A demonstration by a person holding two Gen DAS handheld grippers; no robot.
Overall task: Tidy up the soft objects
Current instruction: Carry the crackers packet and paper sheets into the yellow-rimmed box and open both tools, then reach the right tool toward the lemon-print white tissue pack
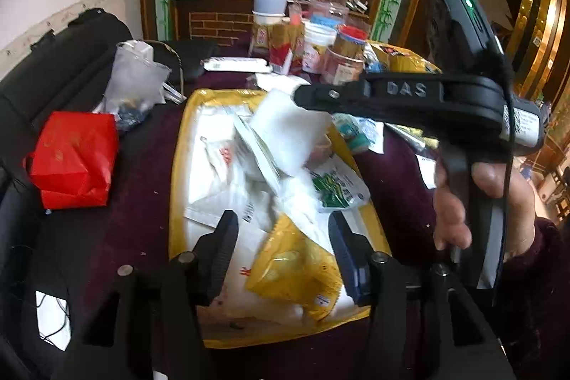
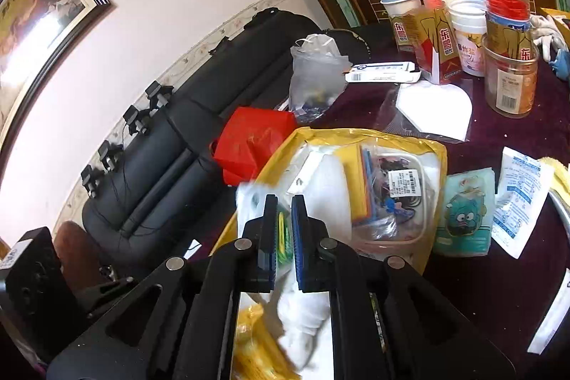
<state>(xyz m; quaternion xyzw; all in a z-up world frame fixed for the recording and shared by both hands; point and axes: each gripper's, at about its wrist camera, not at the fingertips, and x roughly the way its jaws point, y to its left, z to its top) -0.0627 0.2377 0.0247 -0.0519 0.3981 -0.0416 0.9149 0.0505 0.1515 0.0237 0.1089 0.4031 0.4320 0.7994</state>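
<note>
A yellow tray (image 1: 180,166) on the dark red table holds a pile of soft packets: white pouches, a yellow packet (image 1: 295,269) and a green-printed packet (image 1: 335,187). My left gripper (image 1: 281,227) is open, low over the tray's near end, its fingers on either side of the yellow packet. My right gripper (image 2: 284,202) is nearly shut on a blurred white packet (image 1: 285,138), held above the tray's middle; its tips show in the left wrist view (image 1: 302,95). The tray also shows in the right wrist view (image 2: 440,145), with a clear bag of small items (image 2: 392,191).
A red paper bag (image 1: 74,159) and a clear plastic bag (image 1: 135,81) lie left of the tray. Cups, jars and drink cartons (image 2: 441,38) crowd the far table. A teal tissue pack (image 2: 463,212) and a white sachet (image 2: 520,202) lie to the right. A black sofa (image 2: 171,145) stands behind.
</note>
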